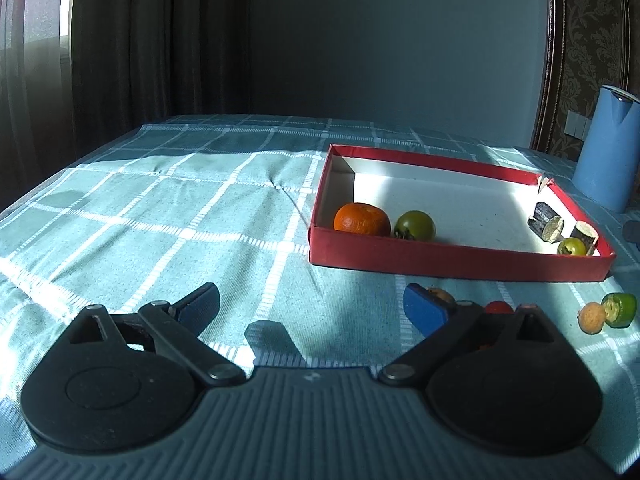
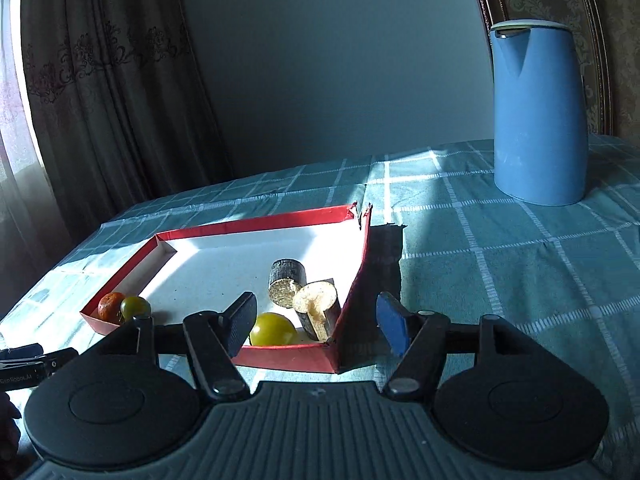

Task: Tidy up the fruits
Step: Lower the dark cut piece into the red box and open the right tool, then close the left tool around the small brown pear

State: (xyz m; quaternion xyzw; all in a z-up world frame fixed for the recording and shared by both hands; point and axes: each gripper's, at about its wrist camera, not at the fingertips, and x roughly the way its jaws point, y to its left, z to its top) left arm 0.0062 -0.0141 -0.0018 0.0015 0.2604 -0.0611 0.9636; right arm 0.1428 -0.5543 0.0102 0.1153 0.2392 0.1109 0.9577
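Note:
A red box [image 1: 460,266] with a white floor lies on the checked cloth. In it are an orange mandarin [image 1: 362,219], a green tomato [image 1: 415,225], two dark cane pieces [image 1: 546,219] and a small green-yellow tomato [image 1: 572,247]. My left gripper [image 1: 312,312] is open and empty over the cloth in front of the box. Small fruits lie behind its right finger: a red one [image 1: 499,307], a brownish one [image 1: 440,294], a tan ball [image 1: 591,317] and a green piece [image 1: 620,310]. My right gripper [image 2: 316,322] is open and empty, straddling the box's near right corner [image 2: 332,354], above the yellow-green tomato [image 2: 274,330] and cane pieces [image 2: 318,312].
A tall blue kettle [image 2: 538,116] stands on the cloth right of the box, also in the left wrist view [image 1: 608,148]. Curtains [image 2: 100,100] hang at the left behind the table. The other gripper's body [image 2: 28,360] shows at the left edge.

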